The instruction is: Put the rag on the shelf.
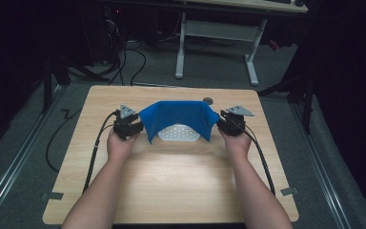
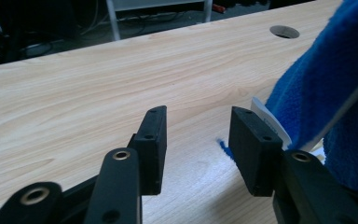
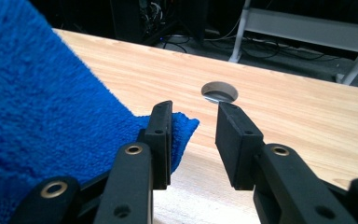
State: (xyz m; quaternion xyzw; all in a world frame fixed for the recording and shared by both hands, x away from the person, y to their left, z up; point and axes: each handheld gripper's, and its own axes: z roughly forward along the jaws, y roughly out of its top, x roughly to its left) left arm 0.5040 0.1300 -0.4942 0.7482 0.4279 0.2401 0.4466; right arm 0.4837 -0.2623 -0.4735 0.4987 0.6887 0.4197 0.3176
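Note:
A blue towel [image 1: 178, 114] hangs arched like a curtain over a white perforated basket [image 1: 178, 132] at the middle of the wooden table [image 1: 171, 176]. My left gripper [image 1: 132, 125] sits at the towel's left edge. In the left gripper view it [image 2: 198, 116] is open, and the towel [image 2: 335, 84] with its white label [image 2: 270, 121] lies outside the right jaw. My right gripper [image 1: 226, 123] is at the towel's right edge. It [image 3: 195, 109] is open too, and the towel's [image 3: 37, 102] corner pokes out past its left jaw.
A round cable hole [image 1: 208, 100] sits in the tabletop just behind the towel. Beyond the table stands a desk with white legs [image 1: 252, 52], with cables [image 1: 124, 52] on the grey floor. Dark curtains close in both sides.

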